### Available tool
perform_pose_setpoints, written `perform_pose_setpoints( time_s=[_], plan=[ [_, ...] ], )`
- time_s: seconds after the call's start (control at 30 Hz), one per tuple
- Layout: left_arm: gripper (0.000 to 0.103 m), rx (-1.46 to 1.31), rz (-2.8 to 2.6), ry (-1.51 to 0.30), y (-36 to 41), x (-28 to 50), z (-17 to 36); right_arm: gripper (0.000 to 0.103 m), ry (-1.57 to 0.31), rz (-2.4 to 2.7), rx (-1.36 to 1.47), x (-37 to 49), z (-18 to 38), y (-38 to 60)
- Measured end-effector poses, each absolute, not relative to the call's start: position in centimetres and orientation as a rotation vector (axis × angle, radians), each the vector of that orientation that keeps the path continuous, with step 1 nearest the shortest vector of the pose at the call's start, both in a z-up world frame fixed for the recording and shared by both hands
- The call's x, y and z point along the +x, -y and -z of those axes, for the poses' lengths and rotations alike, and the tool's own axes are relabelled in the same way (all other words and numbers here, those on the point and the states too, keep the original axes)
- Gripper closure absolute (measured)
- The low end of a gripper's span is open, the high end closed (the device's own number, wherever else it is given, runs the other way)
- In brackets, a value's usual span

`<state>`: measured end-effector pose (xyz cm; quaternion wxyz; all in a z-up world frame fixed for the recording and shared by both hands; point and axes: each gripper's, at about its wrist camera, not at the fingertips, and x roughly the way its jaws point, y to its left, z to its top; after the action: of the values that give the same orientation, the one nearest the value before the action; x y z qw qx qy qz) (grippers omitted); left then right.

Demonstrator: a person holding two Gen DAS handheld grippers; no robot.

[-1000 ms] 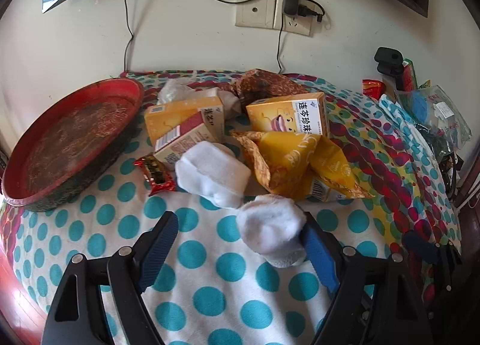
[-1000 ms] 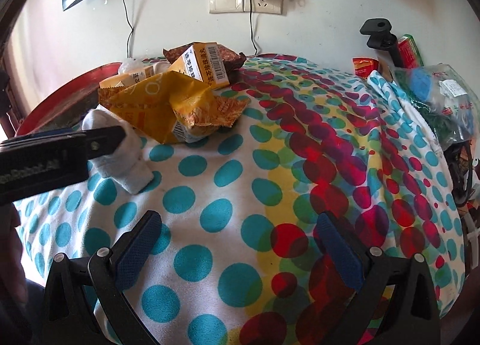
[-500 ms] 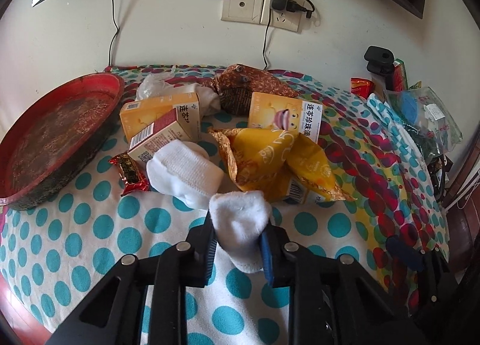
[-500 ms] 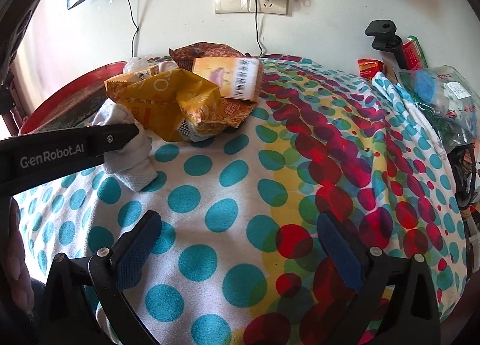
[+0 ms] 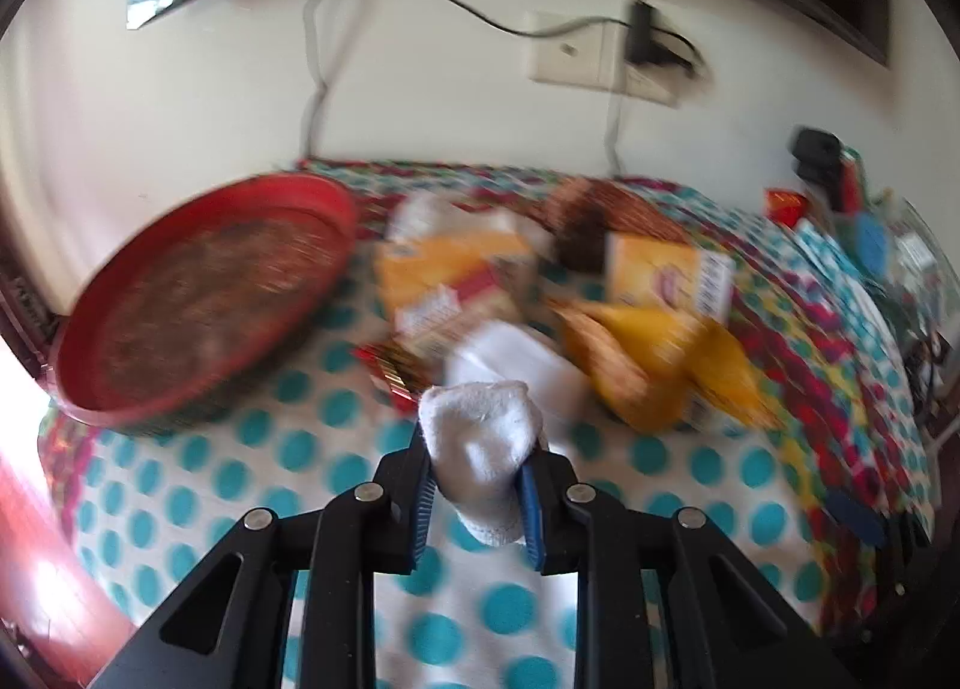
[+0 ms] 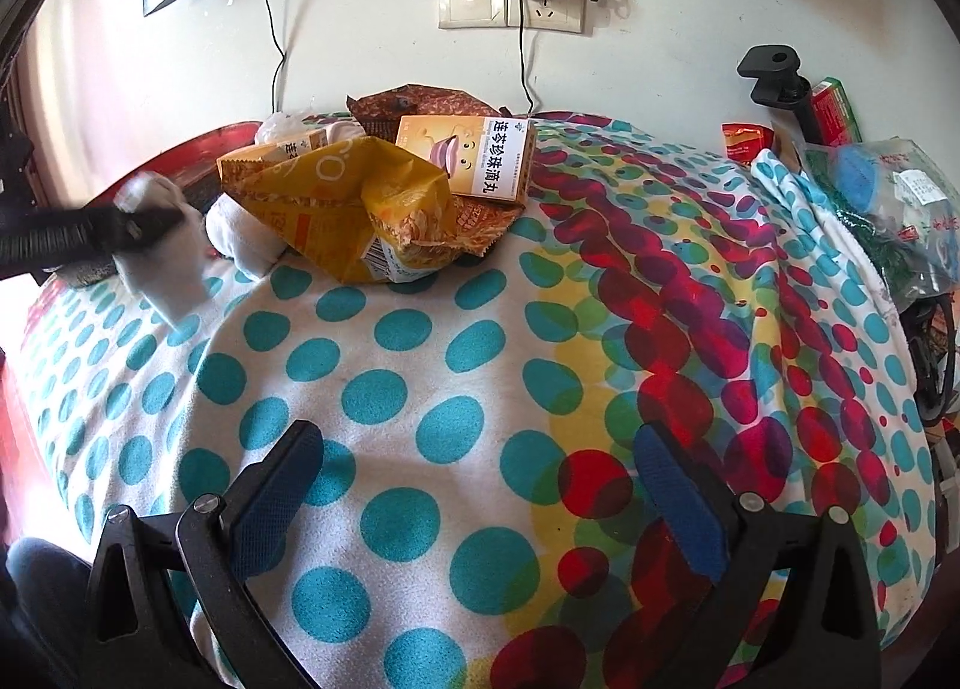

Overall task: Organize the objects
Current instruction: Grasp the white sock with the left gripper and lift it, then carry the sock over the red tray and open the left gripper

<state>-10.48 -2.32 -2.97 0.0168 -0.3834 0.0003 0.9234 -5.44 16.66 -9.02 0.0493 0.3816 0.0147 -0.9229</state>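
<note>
My left gripper [image 5: 477,485] is shut on a white sock [image 5: 483,449] and holds it above the dotted cloth; it also shows blurred at the left of the right wrist view [image 6: 162,245]. A second white sock [image 5: 516,365] lies just beyond it, by a pile of yellow snack bags [image 5: 654,371] and yellow boxes [image 5: 666,278]. A round red tray [image 5: 198,299] sits at the left. My right gripper [image 6: 474,479] is open and empty over the cloth, in front of the pile [image 6: 372,209].
A brown packet [image 6: 420,101] lies behind the boxes. A small red wrapper [image 5: 390,371] lies by the socks. Plastic bags and clutter [image 6: 882,197] crowd the right edge. A wall with sockets [image 6: 510,5] and cables stands behind the table.
My left gripper closed on the near white sock and lifted it, swinging left toward the red tray. The right gripper stayed open and barely moved.
</note>
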Motion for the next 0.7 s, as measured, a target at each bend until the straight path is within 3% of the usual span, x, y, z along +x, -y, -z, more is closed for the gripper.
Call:
perform_pose_setpoints(
  time_s=[0.3, 0.7],
  plan=[
    [0.079, -1.277, -3.14, 0.065, 14.8, -15.5, 0.3, 0.0, -0.005, 2.77, 1.154, -5.6, 8.8, -16.7],
    [0.079, -1.519, -3.211, 0.083, 24.2, -18.9, 3.5, 0.0, -0.149, 2.714, 1.084, -4.8, 8.2, -13.8]
  ],
)
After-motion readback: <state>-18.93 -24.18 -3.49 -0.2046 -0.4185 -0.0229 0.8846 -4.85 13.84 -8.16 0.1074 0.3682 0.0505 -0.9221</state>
